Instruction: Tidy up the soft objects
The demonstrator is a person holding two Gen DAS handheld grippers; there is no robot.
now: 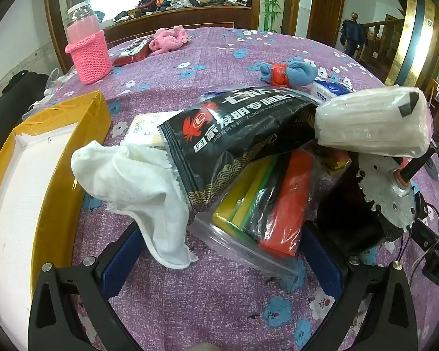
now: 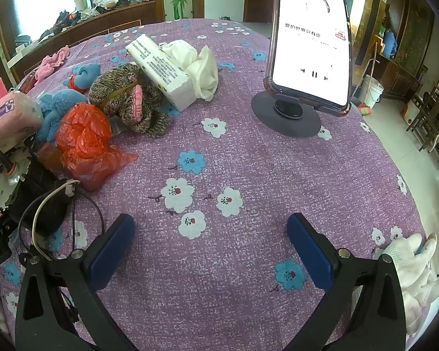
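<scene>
My left gripper (image 1: 219, 245) stands open just short of a heap on the purple floral cloth: a white cloth (image 1: 131, 181), a black snack bag (image 1: 234, 134), and a clear zip bag of coloured sponges (image 1: 263, 213) whose near end lies between the fingers without touching the pads. A wrapped white tissue pack (image 1: 374, 122) lies on the heap's right. My right gripper (image 2: 210, 251) is open over bare cloth. Ahead on its left lie a red plastic bag (image 2: 85, 140), a brown knitted piece (image 2: 131, 102), a tissue pack (image 2: 164, 70) and a white cloth (image 2: 202, 67).
A yellow box with a white lining (image 1: 29, 181) stands at the left. A pink knitted cup holder with a bottle (image 1: 90, 55) and pink cloth (image 1: 166, 39) lie farther back. A phone on a stand (image 2: 310, 41) is at the right. A motor and wires (image 1: 386, 187) sit between the grippers.
</scene>
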